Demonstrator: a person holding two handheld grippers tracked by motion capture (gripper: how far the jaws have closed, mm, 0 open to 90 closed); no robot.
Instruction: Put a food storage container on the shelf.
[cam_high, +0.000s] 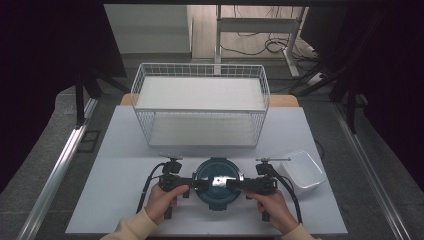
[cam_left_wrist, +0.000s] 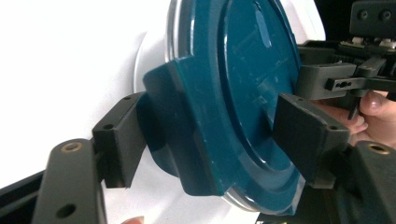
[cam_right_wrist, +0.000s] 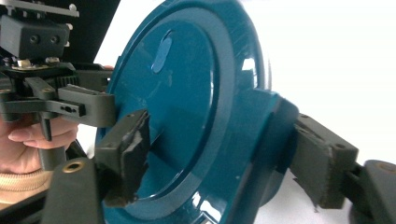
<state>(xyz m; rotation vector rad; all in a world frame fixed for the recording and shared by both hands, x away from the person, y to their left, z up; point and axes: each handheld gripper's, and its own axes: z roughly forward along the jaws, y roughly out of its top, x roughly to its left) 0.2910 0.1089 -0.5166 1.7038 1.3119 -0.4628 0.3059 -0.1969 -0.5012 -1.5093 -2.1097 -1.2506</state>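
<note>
Container: round teal plastic lidded container (cam_high: 218, 184) sits at table (cam_high: 120, 150) centre front, 6 o'clock of white wire basket (cam_high: 200, 102).
Handling: judged rigid, light, glossy and likely slippery; side latch flaps at 9 and 3 o'clock are the best hold.
Left gripper (cam_left_wrist: 205, 140): jaws straddling one flap, contact unclear.
Right gripper (cam_right_wrist: 224, 154): likewise, opposite flap.
Contents: container's hidden by lid; basket empty; white plastic tub (cam_high: 302, 171) at 3 o'clock looks empty.

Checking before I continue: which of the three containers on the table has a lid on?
The round container with the teal lid, between both grippers. The wire basket and the white tub are open-topped.
</note>
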